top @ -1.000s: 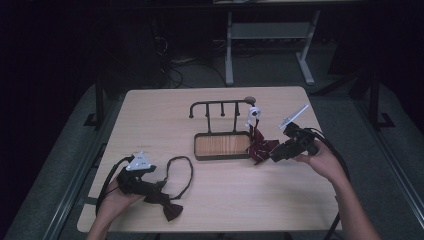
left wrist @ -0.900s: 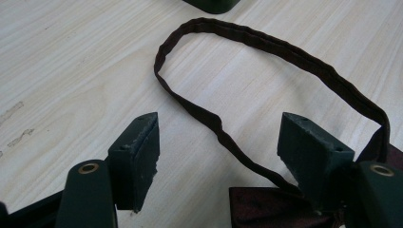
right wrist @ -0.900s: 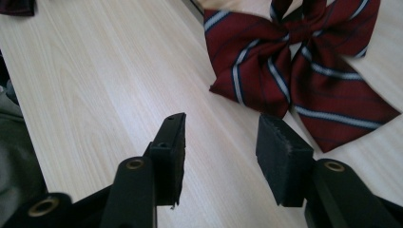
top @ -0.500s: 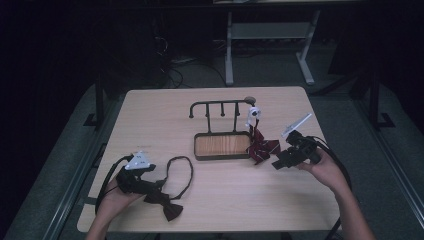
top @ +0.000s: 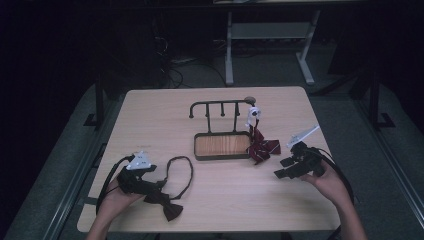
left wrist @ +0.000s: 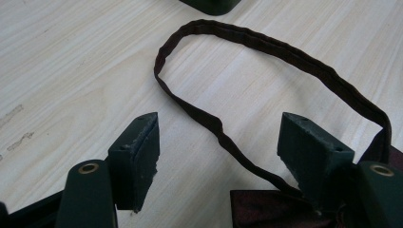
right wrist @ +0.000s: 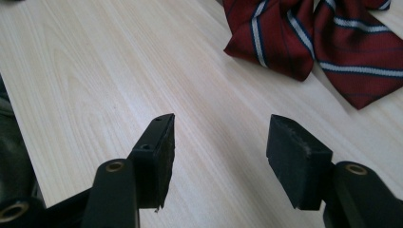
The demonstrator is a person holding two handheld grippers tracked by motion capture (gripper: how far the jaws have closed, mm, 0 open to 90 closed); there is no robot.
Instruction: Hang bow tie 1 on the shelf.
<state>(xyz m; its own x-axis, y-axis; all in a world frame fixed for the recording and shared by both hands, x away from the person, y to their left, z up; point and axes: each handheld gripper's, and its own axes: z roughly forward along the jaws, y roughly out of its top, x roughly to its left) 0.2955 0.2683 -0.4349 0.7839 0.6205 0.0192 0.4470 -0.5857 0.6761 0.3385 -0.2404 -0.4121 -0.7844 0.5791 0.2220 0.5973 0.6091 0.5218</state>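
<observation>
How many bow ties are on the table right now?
2. A dark bow tie with its neck strap looped lies at the left gripper; a red striped bow tie lies beside the wooden tray, hanging from the rack.

No letters, numbers, labels or brand marks can be read on anything here (every surface looks plain).

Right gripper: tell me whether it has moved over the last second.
Yes. The right gripper has drawn back toward the person, away from the striped bow tie beside the rack's tray.
</observation>
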